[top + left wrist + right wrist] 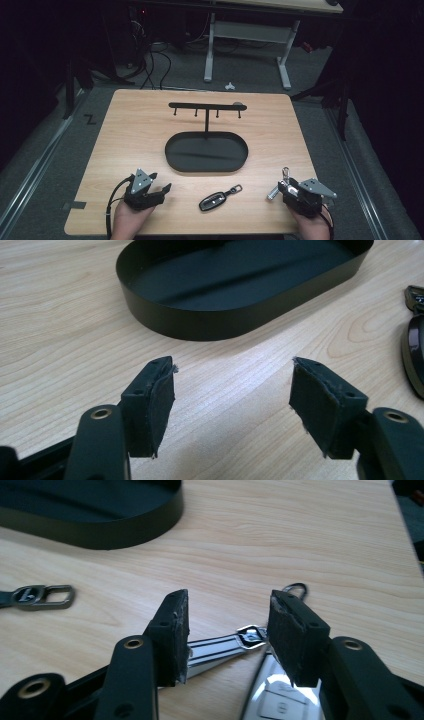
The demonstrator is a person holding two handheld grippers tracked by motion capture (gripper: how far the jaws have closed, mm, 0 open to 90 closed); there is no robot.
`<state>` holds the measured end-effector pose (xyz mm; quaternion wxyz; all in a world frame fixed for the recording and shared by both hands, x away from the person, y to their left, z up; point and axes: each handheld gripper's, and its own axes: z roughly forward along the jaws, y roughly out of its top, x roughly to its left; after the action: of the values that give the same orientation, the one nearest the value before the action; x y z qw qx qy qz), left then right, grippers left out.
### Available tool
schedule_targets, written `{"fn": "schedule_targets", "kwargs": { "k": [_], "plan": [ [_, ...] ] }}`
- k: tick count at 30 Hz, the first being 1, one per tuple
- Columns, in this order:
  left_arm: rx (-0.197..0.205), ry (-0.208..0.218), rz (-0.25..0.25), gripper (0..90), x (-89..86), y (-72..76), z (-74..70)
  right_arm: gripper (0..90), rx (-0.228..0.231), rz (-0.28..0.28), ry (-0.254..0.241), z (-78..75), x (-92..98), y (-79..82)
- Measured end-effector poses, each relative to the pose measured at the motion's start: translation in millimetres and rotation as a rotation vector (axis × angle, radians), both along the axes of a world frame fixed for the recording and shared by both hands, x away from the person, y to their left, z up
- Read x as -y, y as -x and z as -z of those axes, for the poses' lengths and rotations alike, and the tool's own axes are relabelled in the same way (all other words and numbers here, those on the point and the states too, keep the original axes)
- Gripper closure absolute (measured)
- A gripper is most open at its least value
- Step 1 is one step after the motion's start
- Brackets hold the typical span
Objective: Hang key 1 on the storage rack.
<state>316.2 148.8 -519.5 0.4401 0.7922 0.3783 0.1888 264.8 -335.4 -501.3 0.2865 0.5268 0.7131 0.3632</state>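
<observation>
Both grippers, left [159, 189] and right [227, 625], I keep wide apart and empty, the silver key [225, 647] lying under the right jaws, so I fear closing may push it across the table [130, 135].

Tabletop [135, 130]: pale wood grain. Oval tray [175, 162]: matte black. Key fob [212, 202]: black. Folding key [220, 647]: silver.

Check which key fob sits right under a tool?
The silver key fob, directly beneath the right tool, whose jaws are open. The dark key fob lies apart mid-table, between both tools, touching neither.
</observation>
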Motion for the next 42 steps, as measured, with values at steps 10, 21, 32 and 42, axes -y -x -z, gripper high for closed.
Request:
{"fn": "schedule_targets", "kwargs": {
  "k": [10,21,32,42],
  "plan": [
    [0.003,0.010,0.002,30.7,-2.7,1.6,1.5,80.5,-0.072,-0.121,-0.009,3.6,-35.0,-0.1],
    [0.005,0.033,0.014,28.5,-10.5,10.1,1.3,90.0,-0.166,-0.274,-0.001,13.9,-94.7,-9.6],
    [0.024,0.011,-0.022,27.6,-28.8,26.9,-0.2,90.0,-0.193,-0.330,0.083,21.8,-125.2,-29.2],
    [0.031,0.009,-0.070,27.5,-42.1,35.9,-0.4,89.9,-0.155,-0.371,0.038,13.6,-139.4,-39.8]
  ]
}}
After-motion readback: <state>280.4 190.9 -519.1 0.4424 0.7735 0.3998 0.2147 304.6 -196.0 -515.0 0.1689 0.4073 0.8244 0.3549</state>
